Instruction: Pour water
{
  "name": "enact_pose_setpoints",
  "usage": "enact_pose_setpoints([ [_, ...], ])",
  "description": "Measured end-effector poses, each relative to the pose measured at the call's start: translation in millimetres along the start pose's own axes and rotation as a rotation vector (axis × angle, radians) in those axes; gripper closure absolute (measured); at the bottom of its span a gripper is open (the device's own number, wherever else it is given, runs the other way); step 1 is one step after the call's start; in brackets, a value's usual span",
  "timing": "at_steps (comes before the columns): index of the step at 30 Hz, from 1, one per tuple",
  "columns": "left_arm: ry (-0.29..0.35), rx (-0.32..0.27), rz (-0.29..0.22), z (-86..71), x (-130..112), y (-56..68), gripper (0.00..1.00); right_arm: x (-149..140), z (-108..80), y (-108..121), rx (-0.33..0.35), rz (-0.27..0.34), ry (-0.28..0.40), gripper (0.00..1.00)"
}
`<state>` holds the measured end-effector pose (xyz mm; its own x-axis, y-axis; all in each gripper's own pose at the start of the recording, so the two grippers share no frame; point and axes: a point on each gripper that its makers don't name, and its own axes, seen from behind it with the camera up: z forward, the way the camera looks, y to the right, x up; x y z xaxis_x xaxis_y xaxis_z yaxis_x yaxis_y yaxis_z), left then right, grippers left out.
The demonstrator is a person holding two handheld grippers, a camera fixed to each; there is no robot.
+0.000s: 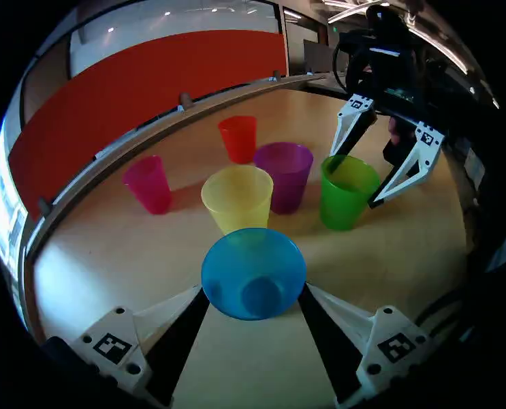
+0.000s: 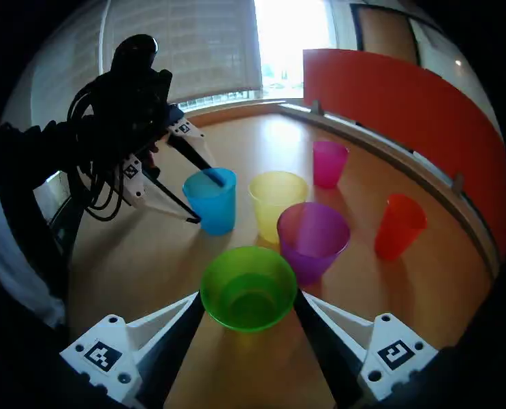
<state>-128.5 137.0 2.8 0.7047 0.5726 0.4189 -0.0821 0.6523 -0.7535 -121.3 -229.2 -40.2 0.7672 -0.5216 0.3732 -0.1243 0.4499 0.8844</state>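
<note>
A blue cup stands on the wooden table, and my left gripper is shut on it, one finger on each side. From the right gripper view the same blue cup sits between the left gripper's fingers. My right gripper is shut on a green cup, which also stands on the table. In the left gripper view the green cup sits between the right gripper's white fingers. I cannot tell whether either cup holds water.
Four more cups stand between the two held ones: yellow, purple, red and pink. A red panel and a rail run along the table's far edge. A person's hand holds each gripper.
</note>
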Motion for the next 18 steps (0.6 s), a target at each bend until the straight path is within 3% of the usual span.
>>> enact_pose_setpoints([
  [18,-0.025,0.014,0.020,-12.2,-13.0,1.9,0.09,-19.3,-17.7,2.7,-0.029,0.025,-0.009,0.02],
])
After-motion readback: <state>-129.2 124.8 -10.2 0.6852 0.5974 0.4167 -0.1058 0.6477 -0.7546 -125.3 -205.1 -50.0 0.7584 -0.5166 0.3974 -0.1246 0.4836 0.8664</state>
